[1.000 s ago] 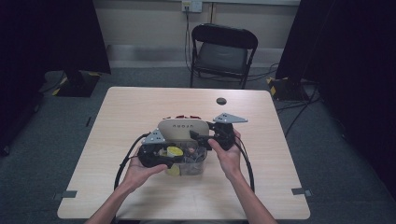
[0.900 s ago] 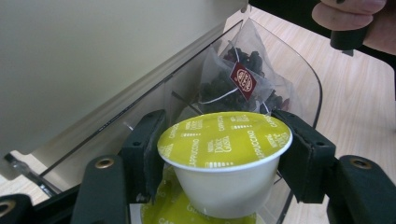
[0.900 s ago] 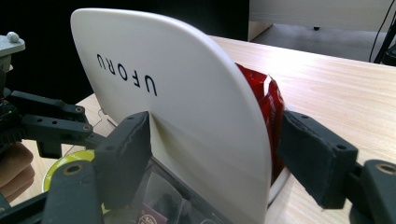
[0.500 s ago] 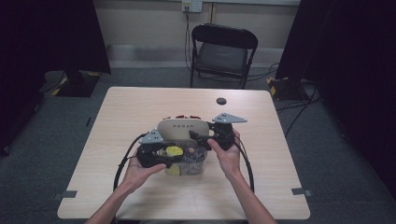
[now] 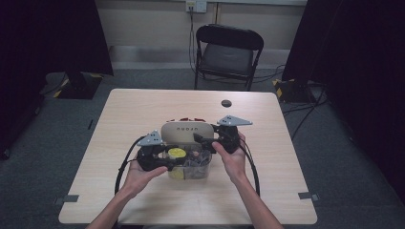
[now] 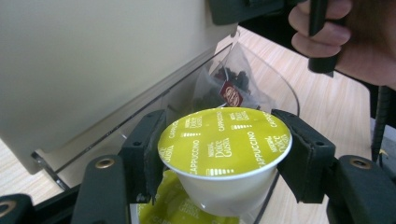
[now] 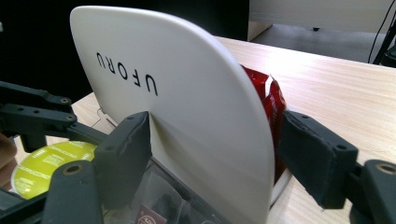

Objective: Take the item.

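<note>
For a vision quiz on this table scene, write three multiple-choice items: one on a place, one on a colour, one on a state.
1. Where is the coffee capsule?
A. between the left gripper's jaws
B. on the chair
C. on the floor

2. What colour is the capsule's top?
A. red
B. yellow-green
C. blue

3. How is the cream lid of the clear box?
A. lying flat shut
B. raised, with the right gripper on it
C. off, on the table

Answers: 1 A, the pads press its sides; 2 B, the foil shows it; 3 B, the lid stands up between those jaws.
</note>
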